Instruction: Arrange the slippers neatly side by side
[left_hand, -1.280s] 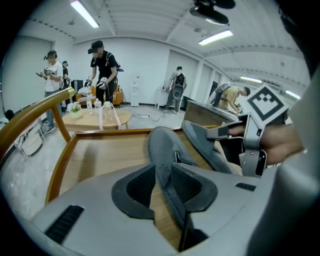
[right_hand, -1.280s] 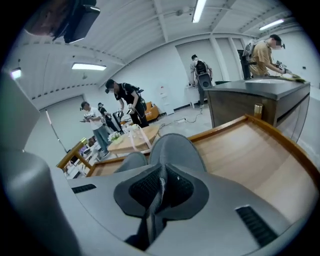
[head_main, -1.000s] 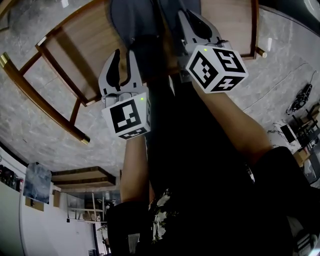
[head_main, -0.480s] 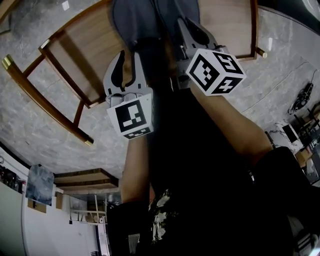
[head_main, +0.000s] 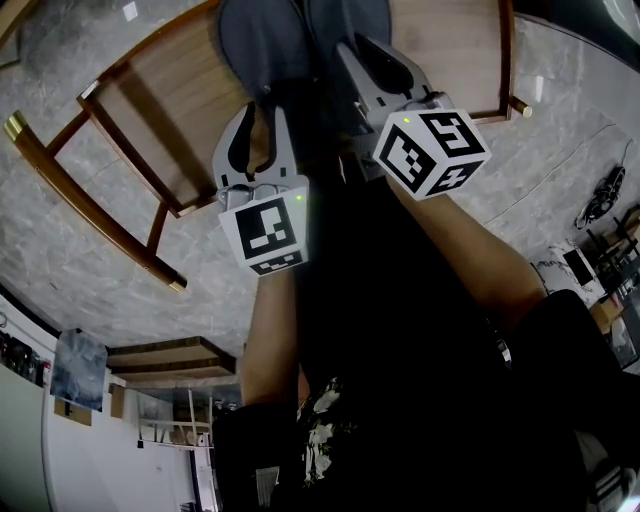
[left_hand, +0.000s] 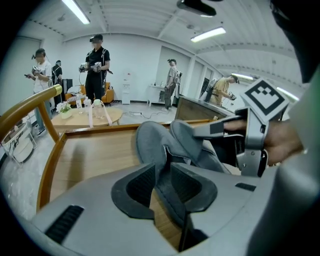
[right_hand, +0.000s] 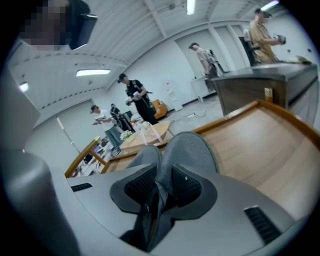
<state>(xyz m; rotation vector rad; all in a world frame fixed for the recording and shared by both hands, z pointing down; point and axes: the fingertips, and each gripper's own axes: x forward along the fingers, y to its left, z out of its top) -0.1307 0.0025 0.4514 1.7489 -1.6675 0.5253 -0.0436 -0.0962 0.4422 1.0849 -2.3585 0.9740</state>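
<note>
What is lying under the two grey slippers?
The wooden tabletop shows around the slippers, which rest on it. Their soles cover the part directly below, so anything there cannot be seen.

Bare forearms (head_main: 268, 330) out front side by side, left grey two-jaw gripper with marker cube (head_main: 262, 112) pitched down, jaws apart around a grey fabric slipper's (left_hand: 154, 145) heel rim, right grey gripper (head_main: 356, 55) just beside it, jaws just been opening with the second grey slipper's (right_hand: 192, 150) wall between them.
</note>
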